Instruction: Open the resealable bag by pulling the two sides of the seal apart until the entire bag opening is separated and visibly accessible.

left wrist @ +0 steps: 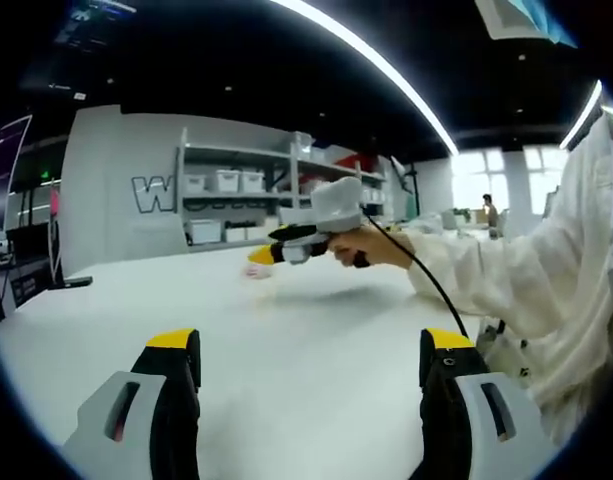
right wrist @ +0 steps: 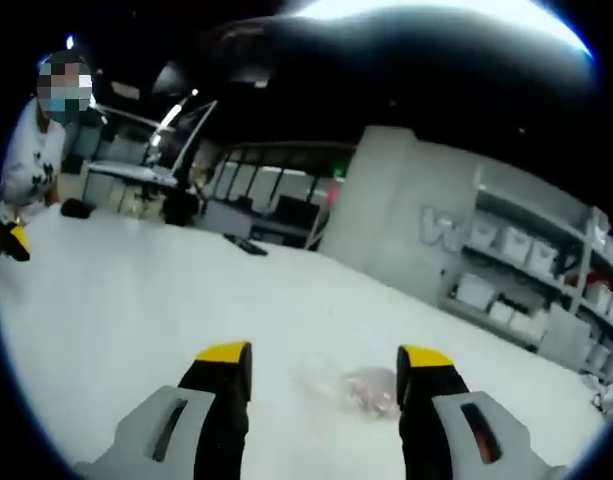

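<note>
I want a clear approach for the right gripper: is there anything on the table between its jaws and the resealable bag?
Nothing: in the right gripper view, only bare white table separates the open right gripper from the bag.

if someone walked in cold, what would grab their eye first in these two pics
Probably the right gripper, held out over the white table by a hand in a white sleeve, its yellow tips just above a small pinkish bag. In the right gripper view that bag lies between open jaws. Behind stand grey shelves of white bins.
</note>
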